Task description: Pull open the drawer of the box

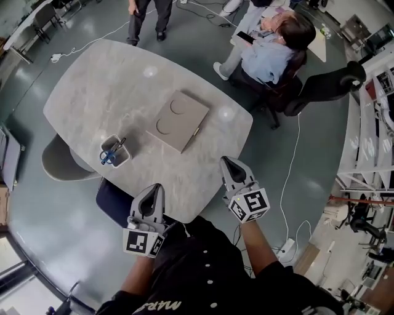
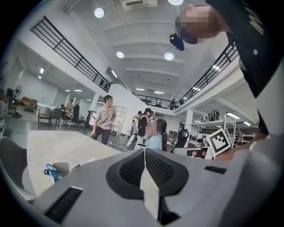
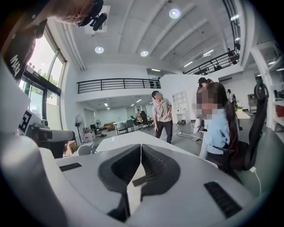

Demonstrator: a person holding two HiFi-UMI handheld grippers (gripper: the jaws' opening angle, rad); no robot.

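The box [image 1: 180,120] is a flat tan case with two half-round cut-outs in its lid, lying shut at the middle of the grey marble table [image 1: 98,92]. A small dark tab shows at its right edge. My left gripper [image 1: 158,187] hovers over the table's near edge, shut and holding nothing. My right gripper [image 1: 226,161] is just past the near right edge, also shut and holding nothing. Both point toward the box but stay well short of it. In the left gripper view the jaws [image 2: 144,151] are pressed together, as are those in the right gripper view [image 3: 140,146]. Neither gripper view shows the box.
A white pen cup [image 1: 115,151] with blue scissors stands left of the box, also seen in the left gripper view [image 2: 60,168]. A grey chair [image 1: 60,161] and a blue chair [image 1: 112,200] are tucked at the near left. One person sits at the far right [image 1: 277,49] and another stands beyond the table [image 1: 148,18].
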